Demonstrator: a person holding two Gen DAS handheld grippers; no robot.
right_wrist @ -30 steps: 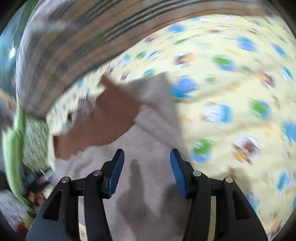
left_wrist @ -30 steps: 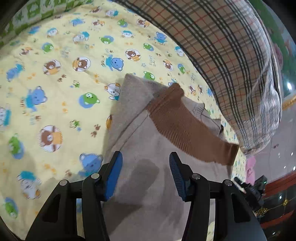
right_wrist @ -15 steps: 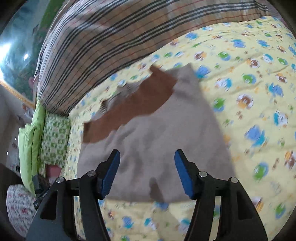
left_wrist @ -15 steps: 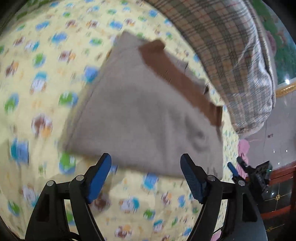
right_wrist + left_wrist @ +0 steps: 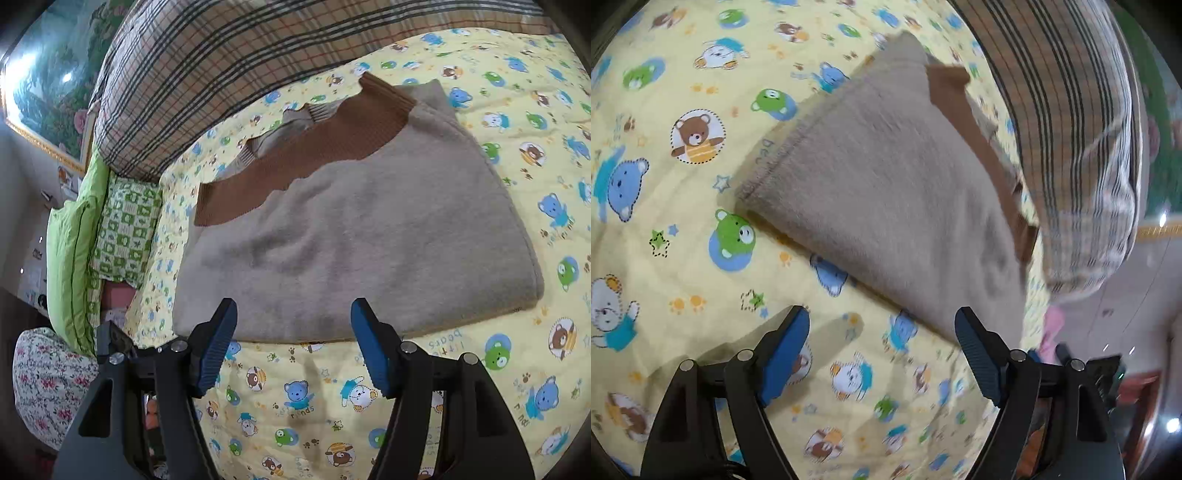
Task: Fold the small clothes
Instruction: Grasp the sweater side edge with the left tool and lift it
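Opening wide, left gripper (image 5: 882, 328) and right gripper (image 5: 293, 319) fingers empty above folded sweater (image 5: 354, 236)

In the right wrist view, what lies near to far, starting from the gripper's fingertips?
right gripper, jaws opening with nothing between them → cartoon bedsheet → beige sweater → its brown ribbed band → plaid quilt

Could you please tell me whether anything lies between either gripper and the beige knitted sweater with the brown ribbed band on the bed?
Nothing visible does. Only bare yellow cartoon-bear bedsheet separates the right gripper from the beige knitted sweater; likewise for the left gripper. Both grippers' jaws are opening, with nothing between them.
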